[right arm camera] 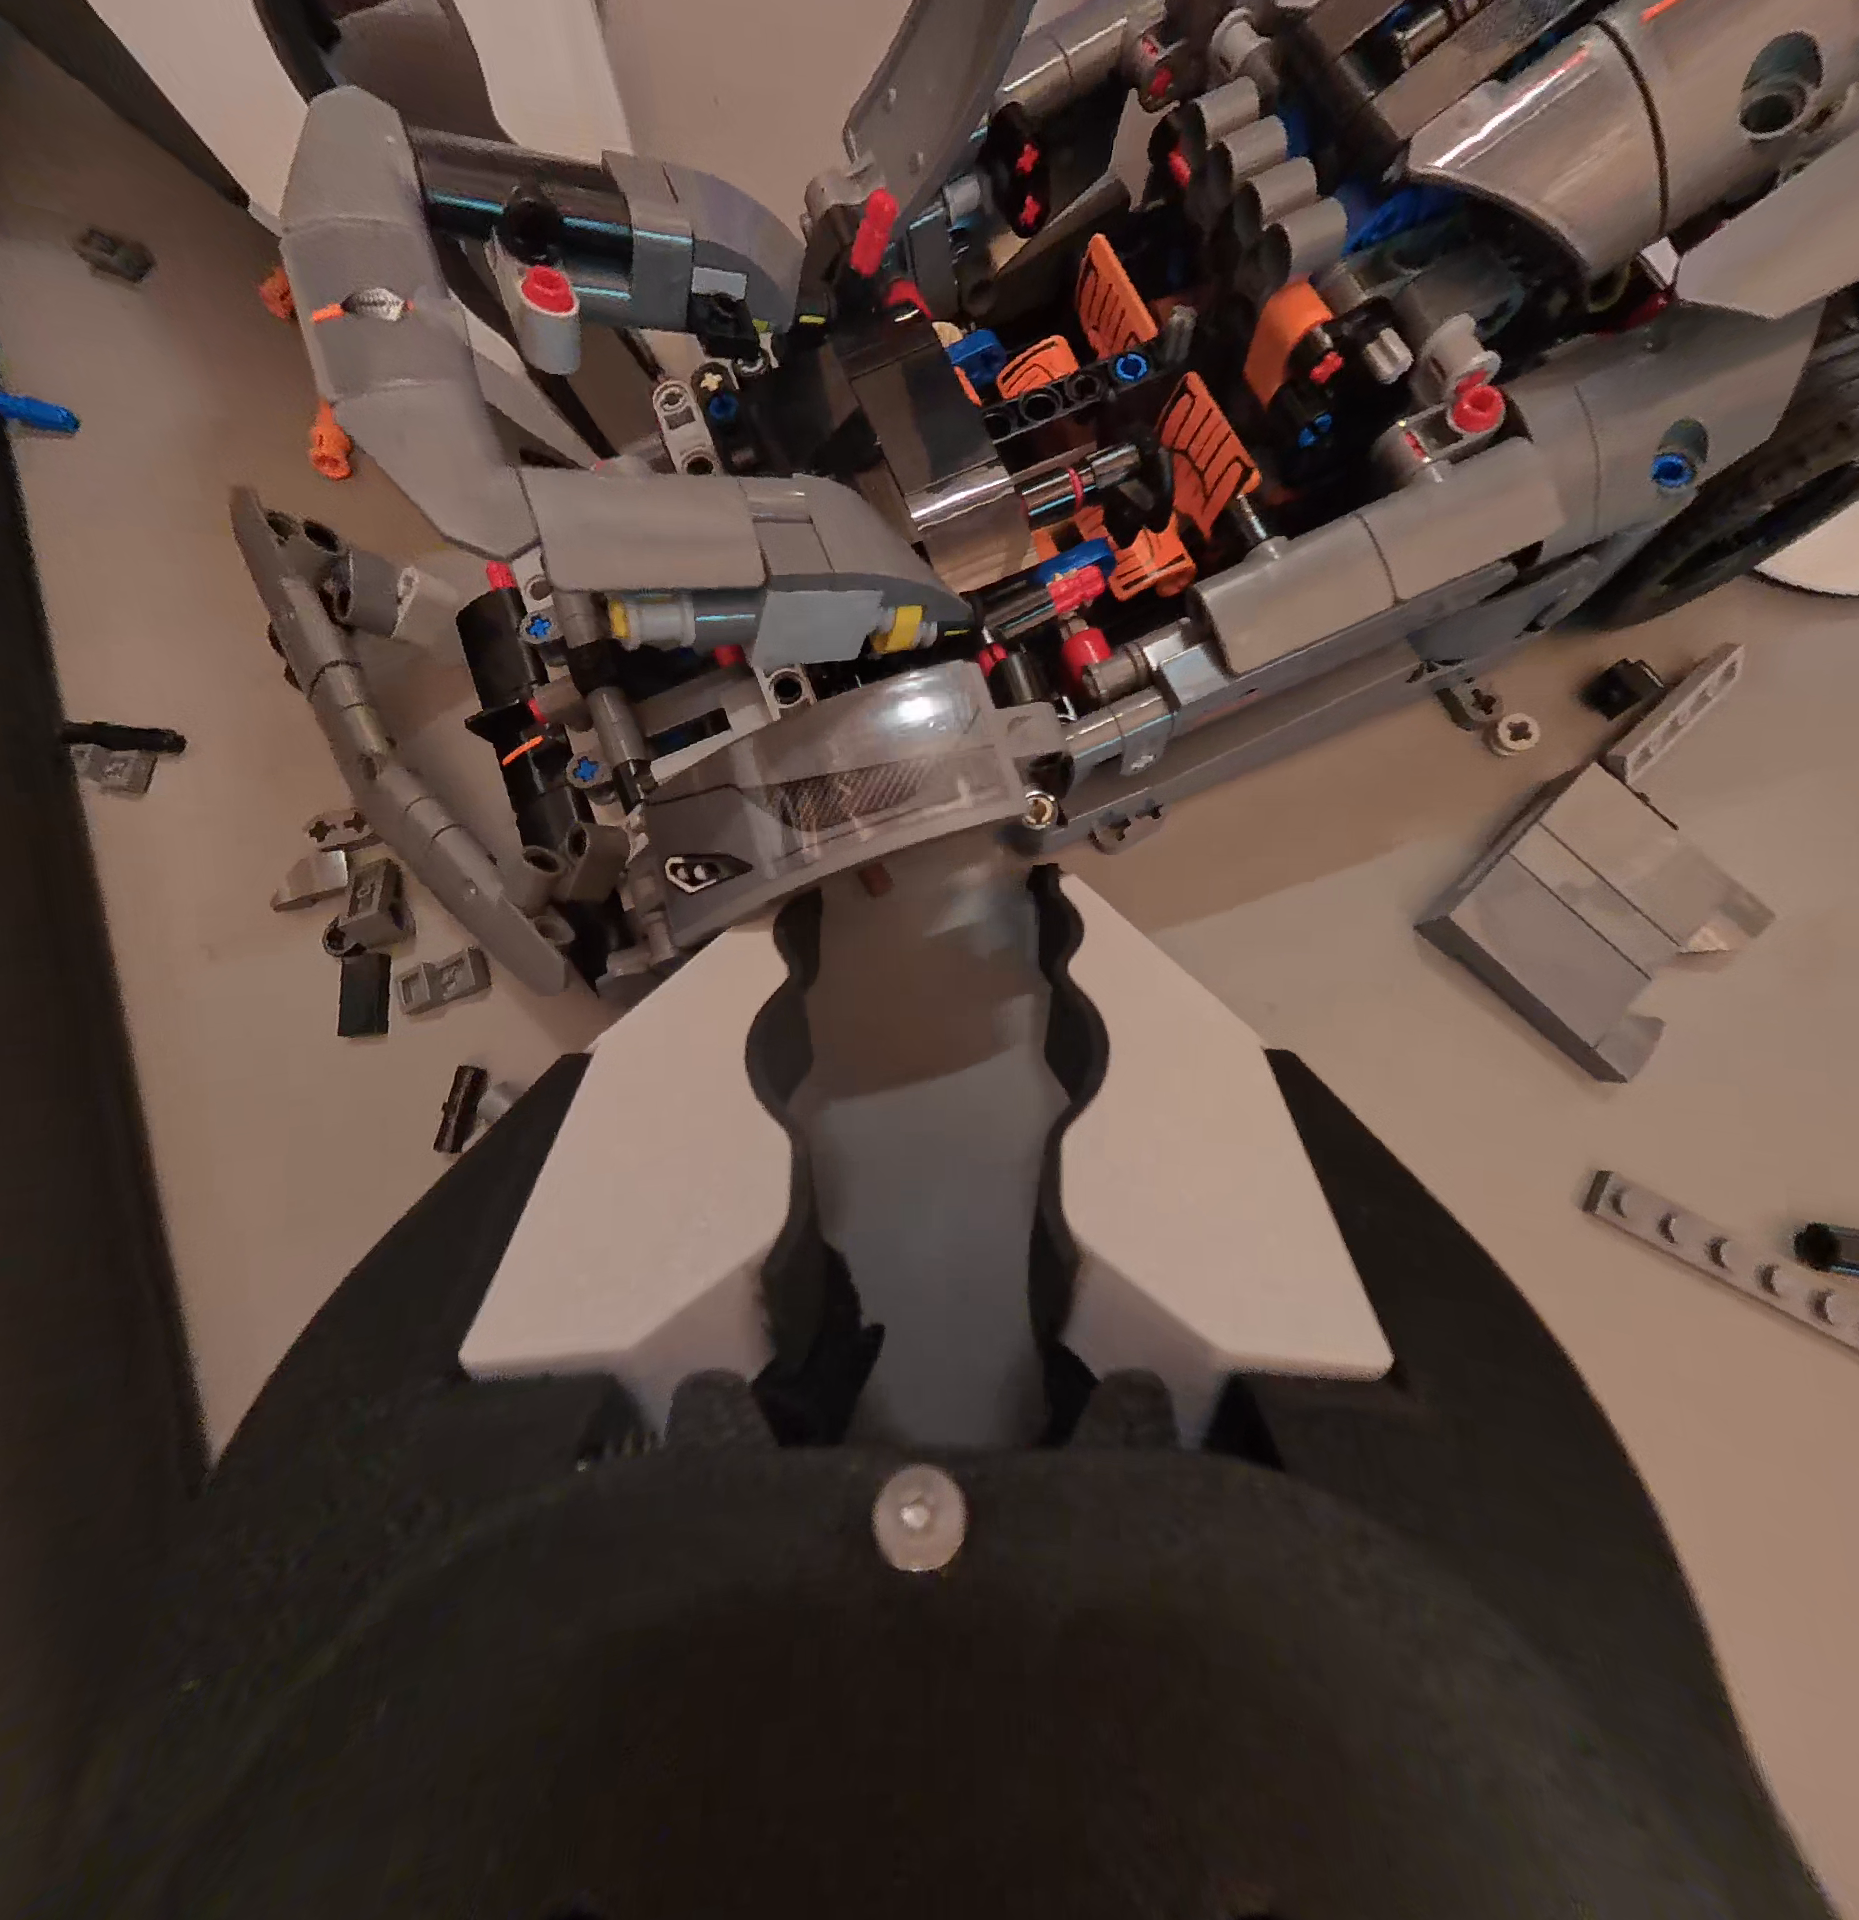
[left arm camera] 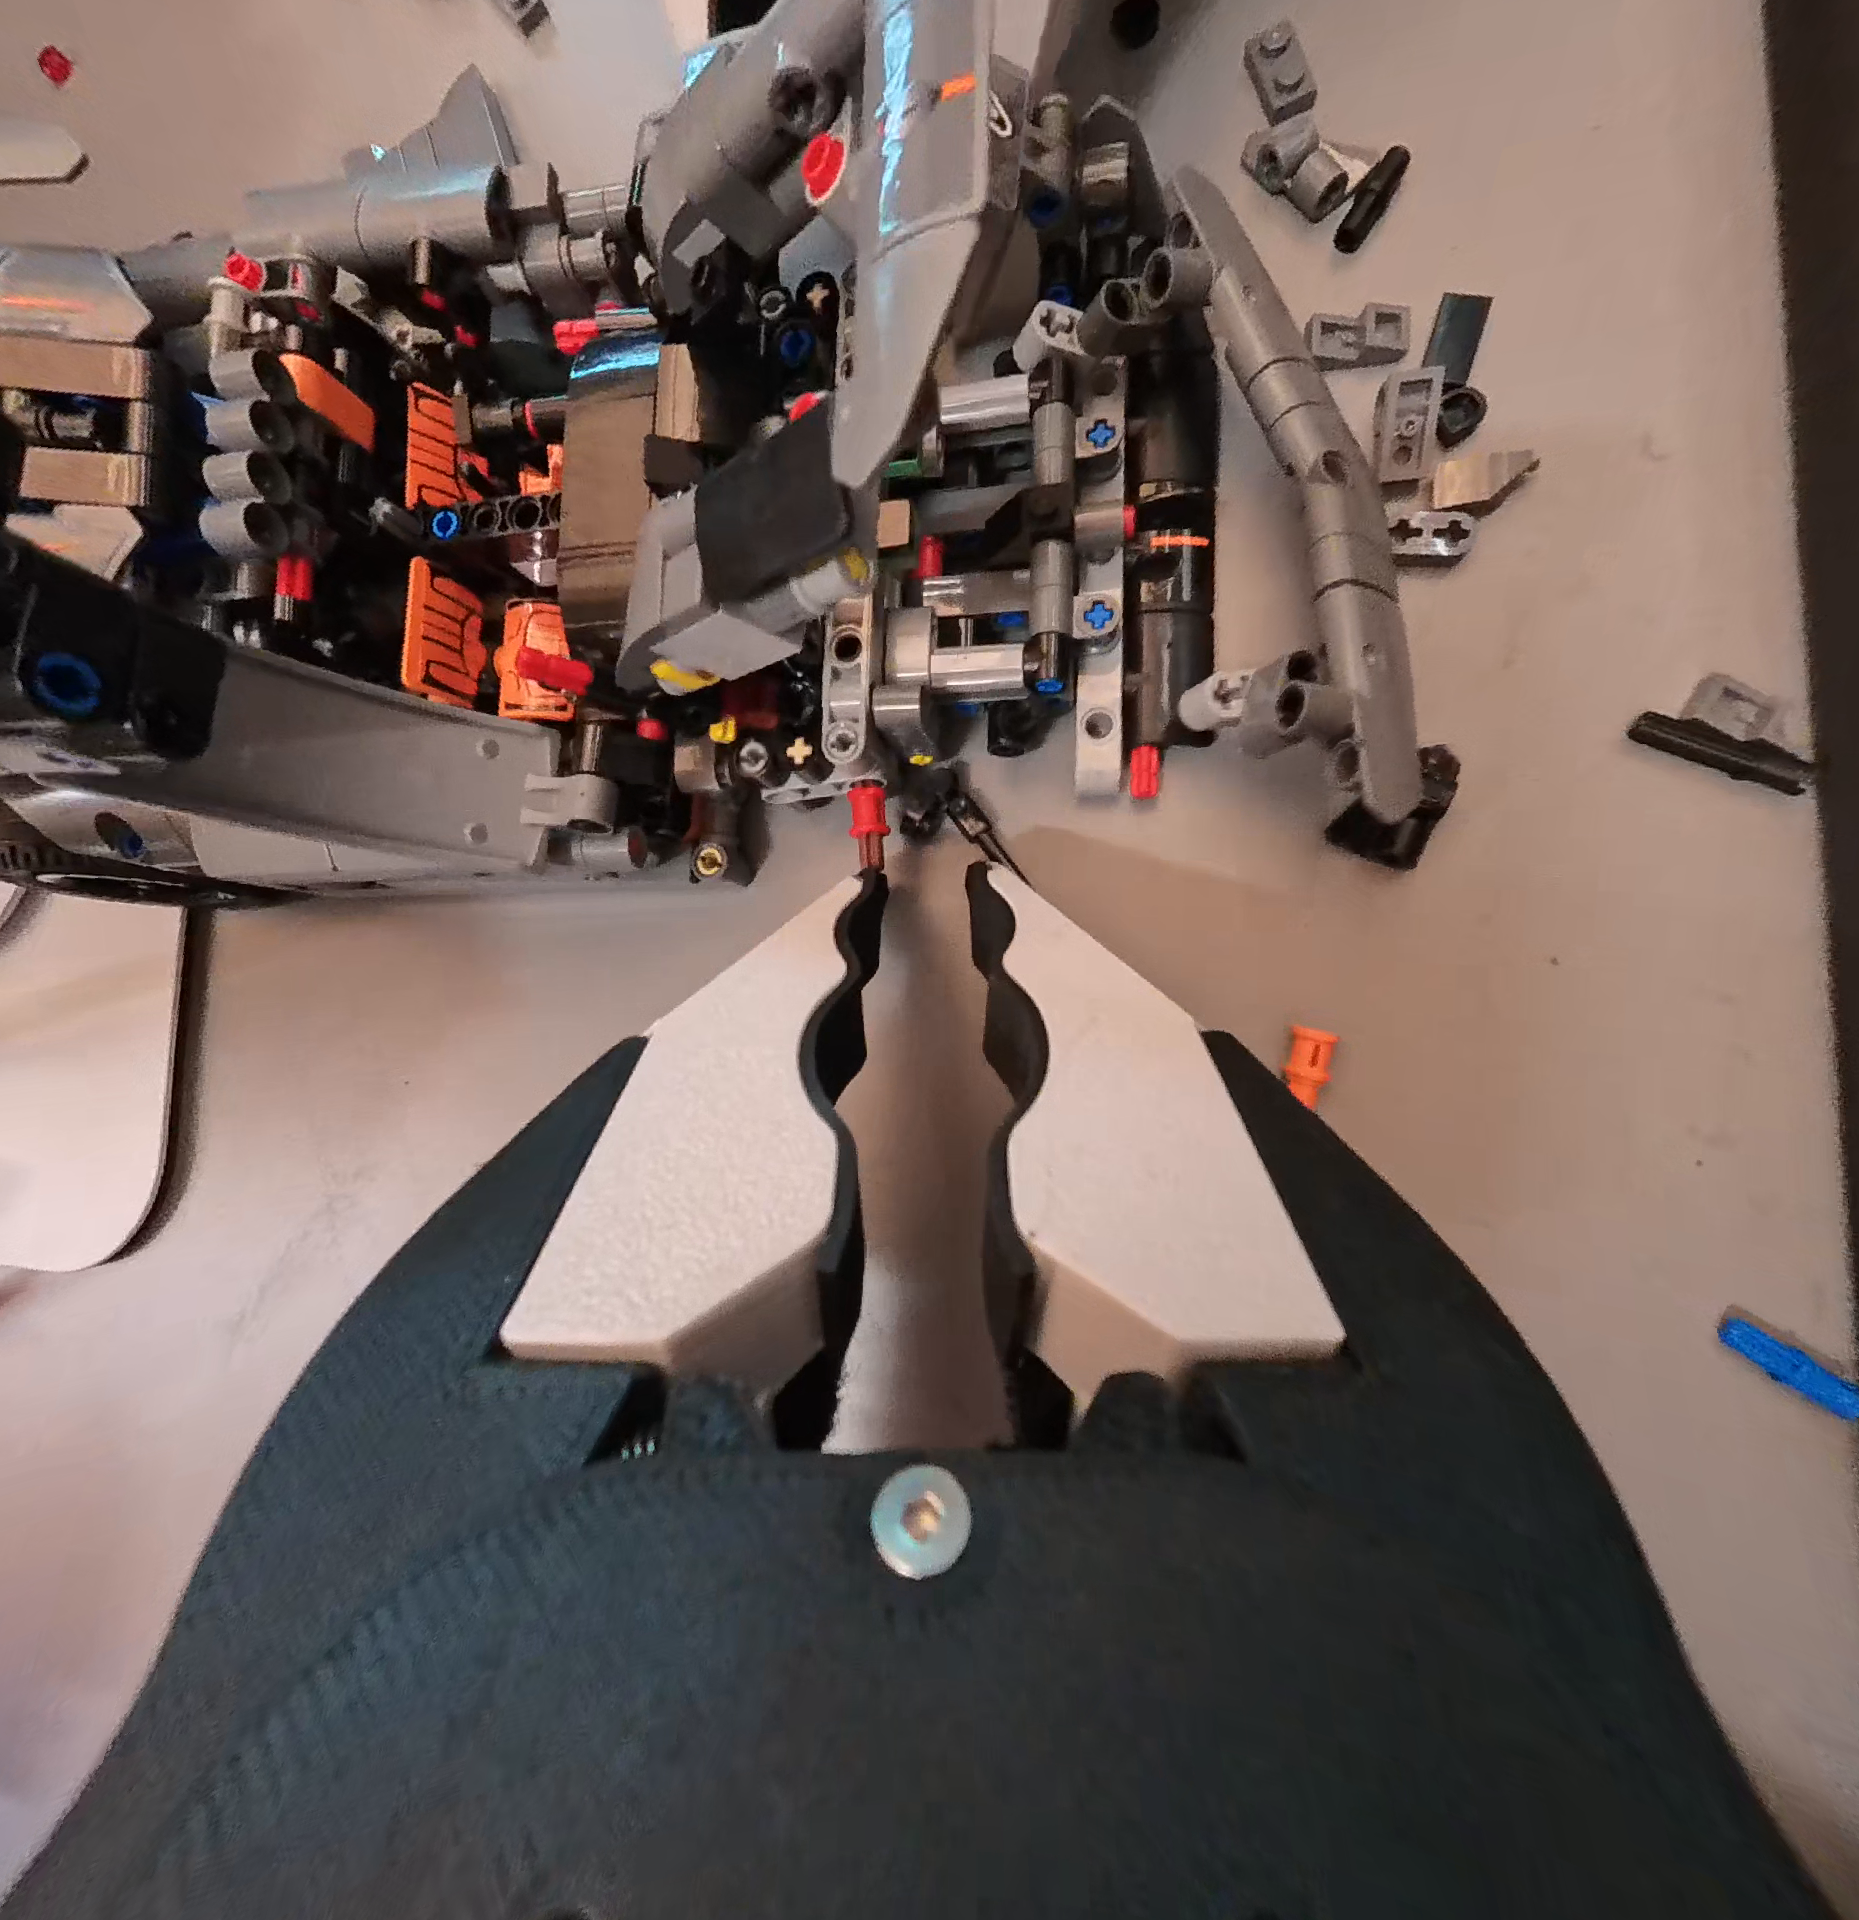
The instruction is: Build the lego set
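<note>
We see the left hand-held gripper [left arm camera: 923, 878] in the lower centre of its view with its fingers a narrow gap apart and nothing between them. Its tips sit just short of a red pin [left arm camera: 865, 811] that sticks out of the near edge of the half-built lego car [left arm camera: 634, 499], which fills the upper half of the frame. The model is a dense grey body with orange seats [left arm camera: 442, 613], black beams and blue and red pins, resting on the pale worktop [left arm camera: 1476, 1039]. Loose parts lie at the right: a curved grey panel [left arm camera: 1309, 457], an orange pin [left arm camera: 1309, 1065] and a blue pin [left arm camera: 1792, 1366], with small grey brackets scattered above them.

In the right wrist view, we find the right hand-held gripper [right arm camera: 920, 894] at centre frame, its fingers spread around a grey panel piece [right arm camera: 925, 1226] that runs back between them. Its far end meets the car's clear headlight cover [right arm camera: 883, 769]; we cannot tell whether the fingers press on the panel. A grey sub-assembly [right arm camera: 1559, 935] lies on the worktop at right, and a long studded grey plate [right arm camera: 1735, 1278] at lower right.

We can read no brand name or lettering in either view; only small printed markings in orange show on the grey bodywork.
</note>
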Action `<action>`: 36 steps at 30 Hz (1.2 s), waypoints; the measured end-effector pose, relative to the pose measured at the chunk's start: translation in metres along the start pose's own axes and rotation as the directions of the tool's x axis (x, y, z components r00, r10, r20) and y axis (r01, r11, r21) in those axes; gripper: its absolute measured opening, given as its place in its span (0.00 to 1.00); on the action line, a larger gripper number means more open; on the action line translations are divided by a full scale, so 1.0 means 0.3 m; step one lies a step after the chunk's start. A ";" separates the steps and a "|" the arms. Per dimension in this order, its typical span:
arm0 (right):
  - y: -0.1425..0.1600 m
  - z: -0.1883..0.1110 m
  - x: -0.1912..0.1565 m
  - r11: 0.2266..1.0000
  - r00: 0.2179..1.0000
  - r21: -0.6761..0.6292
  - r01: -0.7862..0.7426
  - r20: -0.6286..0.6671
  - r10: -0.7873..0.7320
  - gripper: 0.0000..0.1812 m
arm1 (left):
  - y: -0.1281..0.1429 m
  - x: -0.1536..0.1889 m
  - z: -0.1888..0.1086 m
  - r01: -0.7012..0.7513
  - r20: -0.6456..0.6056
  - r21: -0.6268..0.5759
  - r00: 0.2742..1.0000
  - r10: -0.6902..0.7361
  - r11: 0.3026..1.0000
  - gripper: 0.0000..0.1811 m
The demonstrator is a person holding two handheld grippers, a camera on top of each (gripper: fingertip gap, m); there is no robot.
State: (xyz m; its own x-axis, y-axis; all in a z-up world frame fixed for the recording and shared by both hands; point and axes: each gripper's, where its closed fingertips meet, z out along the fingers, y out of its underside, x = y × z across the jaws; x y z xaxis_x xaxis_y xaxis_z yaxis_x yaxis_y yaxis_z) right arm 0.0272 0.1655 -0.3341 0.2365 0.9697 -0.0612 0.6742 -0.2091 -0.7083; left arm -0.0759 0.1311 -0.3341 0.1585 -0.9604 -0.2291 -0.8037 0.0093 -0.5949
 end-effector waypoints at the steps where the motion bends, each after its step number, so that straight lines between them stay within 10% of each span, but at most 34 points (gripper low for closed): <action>1: -0.002 0.002 0.001 1.000 1.000 0.000 -0.004 -0.005 0.004 0.22 | 0.000 -0.001 0.001 0.003 -0.002 0.004 1.000 -0.003 1.000 0.08; 36: -0.021 0.015 0.028 0.991 0.989 0.022 -0.130 -0.069 0.131 0.30 | -0.005 -0.035 0.016 0.050 0.021 0.073 0.998 -0.052 0.996 0.05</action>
State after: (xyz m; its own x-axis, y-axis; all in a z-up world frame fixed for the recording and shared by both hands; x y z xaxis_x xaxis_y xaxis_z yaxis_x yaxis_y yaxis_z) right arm 0.0218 0.1754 -0.3334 0.3703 0.9230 -0.1051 0.6223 -0.3305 -0.7096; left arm -0.0737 0.1424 -0.3344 0.2116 -0.9537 -0.2137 -0.7506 -0.0185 -0.6605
